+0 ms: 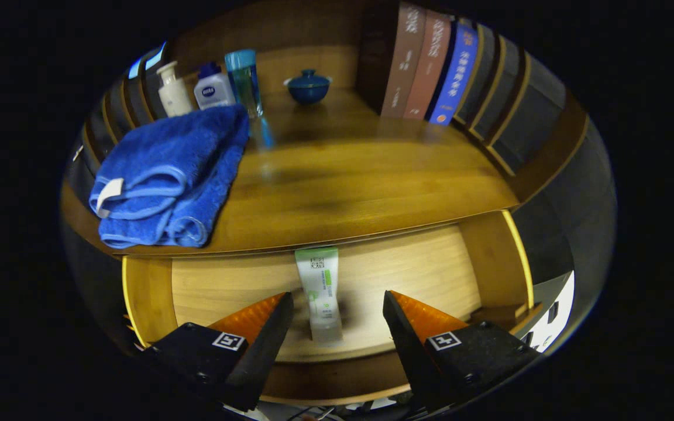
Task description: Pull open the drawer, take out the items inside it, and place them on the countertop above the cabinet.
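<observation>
Warm brown wooden desk carries a folded blue towel, three toiletry bottles, a small blue lidded bowl and upright books. Below it, the pale wooden drawer stands open, a white-and-green tube lying inside. The fingers are spread apart, the tube between them, untouched.

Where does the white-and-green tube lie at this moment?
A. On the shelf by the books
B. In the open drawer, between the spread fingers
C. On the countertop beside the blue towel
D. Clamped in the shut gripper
B: the tube lies flat on the floor of the open drawer, with the gripper open and neither finger touching it.
</observation>
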`<state>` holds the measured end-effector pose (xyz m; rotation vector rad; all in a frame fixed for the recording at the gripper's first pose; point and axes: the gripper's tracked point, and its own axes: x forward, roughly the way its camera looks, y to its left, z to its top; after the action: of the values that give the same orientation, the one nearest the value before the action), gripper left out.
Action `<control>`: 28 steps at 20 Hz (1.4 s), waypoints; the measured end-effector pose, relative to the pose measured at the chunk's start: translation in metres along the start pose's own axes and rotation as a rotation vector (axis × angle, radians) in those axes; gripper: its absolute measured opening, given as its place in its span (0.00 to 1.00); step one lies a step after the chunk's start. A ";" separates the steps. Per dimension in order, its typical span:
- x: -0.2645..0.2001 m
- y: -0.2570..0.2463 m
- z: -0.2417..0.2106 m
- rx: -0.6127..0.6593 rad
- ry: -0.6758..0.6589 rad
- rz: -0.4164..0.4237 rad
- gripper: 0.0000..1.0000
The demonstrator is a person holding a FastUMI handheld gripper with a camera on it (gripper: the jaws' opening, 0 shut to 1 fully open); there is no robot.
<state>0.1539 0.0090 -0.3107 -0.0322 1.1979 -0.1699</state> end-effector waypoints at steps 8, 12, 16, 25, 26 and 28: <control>0.063 0.020 -0.018 -0.005 0.115 0.089 0.73; 0.062 0.024 -0.023 0.017 0.135 0.095 0.53; 0.049 0.024 -0.027 -0.013 0.148 0.081 0.33; -0.020 0.006 -0.024 -0.080 0.157 -0.017 0.32; -0.027 0.009 -0.020 -0.068 0.139 -0.004 0.32; -0.044 0.007 -0.011 -0.070 0.114 -0.005 0.32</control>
<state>0.1286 0.0234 -0.2746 -0.0877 1.3170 -0.1362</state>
